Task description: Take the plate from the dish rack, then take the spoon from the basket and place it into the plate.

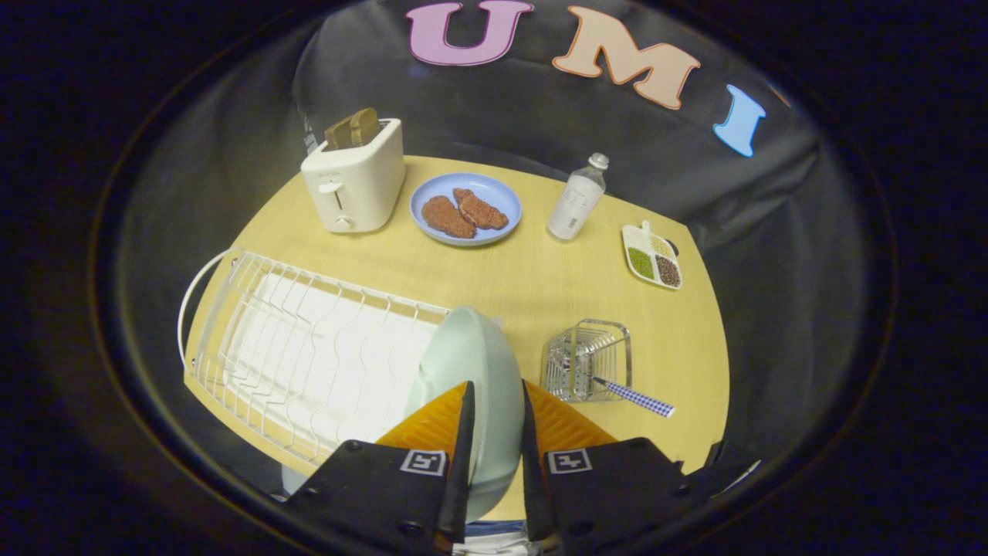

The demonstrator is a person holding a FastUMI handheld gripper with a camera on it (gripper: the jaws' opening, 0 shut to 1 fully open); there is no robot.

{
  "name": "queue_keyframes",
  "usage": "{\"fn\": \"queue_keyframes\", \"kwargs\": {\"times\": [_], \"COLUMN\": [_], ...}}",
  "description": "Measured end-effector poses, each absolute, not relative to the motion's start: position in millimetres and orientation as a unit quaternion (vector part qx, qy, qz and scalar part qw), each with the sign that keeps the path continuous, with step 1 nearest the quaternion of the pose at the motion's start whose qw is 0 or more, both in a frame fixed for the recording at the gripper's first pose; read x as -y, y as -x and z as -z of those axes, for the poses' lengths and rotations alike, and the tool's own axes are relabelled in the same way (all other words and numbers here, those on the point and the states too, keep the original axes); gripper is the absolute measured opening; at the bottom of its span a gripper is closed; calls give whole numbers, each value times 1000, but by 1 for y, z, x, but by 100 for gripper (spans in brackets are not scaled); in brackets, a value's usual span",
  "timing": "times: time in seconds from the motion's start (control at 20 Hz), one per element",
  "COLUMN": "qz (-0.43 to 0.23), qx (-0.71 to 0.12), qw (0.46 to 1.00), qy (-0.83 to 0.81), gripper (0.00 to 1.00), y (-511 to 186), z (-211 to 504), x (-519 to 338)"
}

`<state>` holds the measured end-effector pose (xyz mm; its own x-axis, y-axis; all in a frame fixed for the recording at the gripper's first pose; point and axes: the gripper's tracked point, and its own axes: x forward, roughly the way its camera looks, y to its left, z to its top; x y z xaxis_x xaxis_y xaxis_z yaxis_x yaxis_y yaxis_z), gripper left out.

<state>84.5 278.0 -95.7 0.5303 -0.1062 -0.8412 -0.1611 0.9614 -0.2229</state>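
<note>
A pale green plate (471, 347) stands on edge at the right end of the white wire dish rack (231, 309). My gripper (496, 386) is shut on the plate, with one finger pressing each face near its lower rim. I cannot tell whether the plate rests in the rack or hangs just above it. To the right of the fingers stands a small wire basket (587, 359). The spoon (634, 398) lies in it, and its blue-and-white checked handle sticks out towards the table's right edge.
Beyond the rack a white toaster (355, 181) holds bread slices. Next to it are a blue plate (465, 208) with two meat patties, a white bottle (577, 201) and a small divided dish of beans (652, 259). Bare wooden table (532, 286) lies between them and the basket.
</note>
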Motion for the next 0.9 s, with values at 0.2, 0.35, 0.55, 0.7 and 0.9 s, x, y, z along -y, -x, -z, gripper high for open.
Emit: {"fn": "queue_keyframes", "kwargs": {"times": [0.2, 0.35, 0.55, 0.7, 0.9], "qz": [-13, 6, 25, 35, 30], "qx": [-479, -475, -453, -428, -406], "qw": [866, 862, 862, 863, 860], "qy": [144, 176, 228, 264, 309], "gripper": [33, 29, 28, 26, 23], "y": [-83, -78, -83, -89, -91], "z": [95, 93, 78, 65, 56], "x": [-274, -269, -272, -280, -294]}}
